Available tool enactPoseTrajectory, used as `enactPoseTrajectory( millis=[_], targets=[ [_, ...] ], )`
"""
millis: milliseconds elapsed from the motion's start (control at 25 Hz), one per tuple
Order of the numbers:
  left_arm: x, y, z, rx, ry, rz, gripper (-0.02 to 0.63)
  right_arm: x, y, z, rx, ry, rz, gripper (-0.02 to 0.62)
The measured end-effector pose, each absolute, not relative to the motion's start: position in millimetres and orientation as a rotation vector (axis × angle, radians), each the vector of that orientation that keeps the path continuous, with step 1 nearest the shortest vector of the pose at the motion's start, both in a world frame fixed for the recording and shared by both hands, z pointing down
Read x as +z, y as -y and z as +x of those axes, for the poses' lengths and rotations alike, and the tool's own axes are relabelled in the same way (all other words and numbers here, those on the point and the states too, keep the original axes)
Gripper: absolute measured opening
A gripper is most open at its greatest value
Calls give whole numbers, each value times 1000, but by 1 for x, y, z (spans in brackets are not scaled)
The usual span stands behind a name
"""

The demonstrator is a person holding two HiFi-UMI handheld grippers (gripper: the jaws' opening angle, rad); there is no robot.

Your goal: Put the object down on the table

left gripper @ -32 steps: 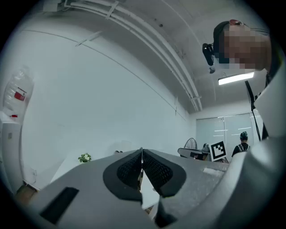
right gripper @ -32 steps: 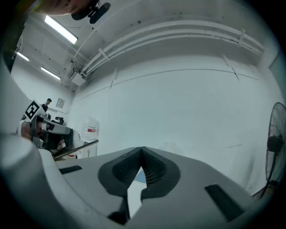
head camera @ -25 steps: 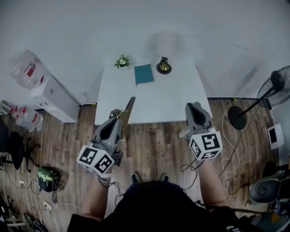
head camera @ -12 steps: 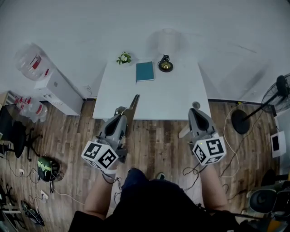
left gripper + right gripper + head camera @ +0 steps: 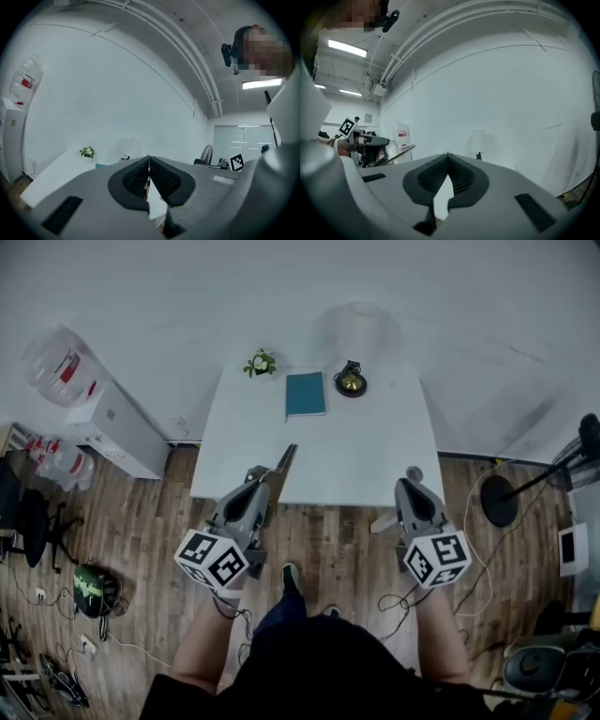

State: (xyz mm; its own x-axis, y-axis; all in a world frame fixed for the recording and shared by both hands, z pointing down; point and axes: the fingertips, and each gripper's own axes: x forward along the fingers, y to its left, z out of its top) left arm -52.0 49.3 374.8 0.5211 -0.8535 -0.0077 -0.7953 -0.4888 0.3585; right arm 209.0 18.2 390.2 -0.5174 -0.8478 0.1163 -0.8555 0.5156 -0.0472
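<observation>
A thin, flat brownish strip (image 5: 281, 465) sticks forward out of my left gripper (image 5: 265, 480), which is shut on it; its far end reaches over the front edge of the white table (image 5: 356, 456). In the left gripper view the strip (image 5: 147, 183) shows edge-on between the pads of the left gripper (image 5: 148, 159). The right gripper view catches it from the side as a flat blade (image 5: 397, 152). My right gripper (image 5: 412, 480) hovers at the table's front right edge. Its jaws (image 5: 448, 155) are shut with nothing between them.
At the table's far side stand a small potted plant (image 5: 260, 363), a teal book (image 5: 306, 394) and a lamp (image 5: 352, 381). A white cabinet (image 5: 112, 423) with a water bottle (image 5: 56, 357) stands left. A fan's base (image 5: 497, 501) is at the right. The floor is wood.
Both grippers have come forward and lower toward the table's front edge. The strip's tip now lies over the tabletop. Both jaws stayed closed.
</observation>
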Motion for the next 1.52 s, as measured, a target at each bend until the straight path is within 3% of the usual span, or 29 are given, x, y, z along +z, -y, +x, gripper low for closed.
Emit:
enactPoseTrajectory(
  millis=[360, 760, 1520],
  targets=[
    [406, 67, -97, -252, 1200, 2453, 9, 391, 60, 153, 124, 2545, 1532, 6],
    [452, 154, -103, -210, 1037, 2411, 9, 399, 120, 163, 151, 2388, 1666, 6],
    [566, 266, 4, -52, 965, 2125, 9, 465, 283, 224, 318, 2519, 1485, 6]
  ],
)
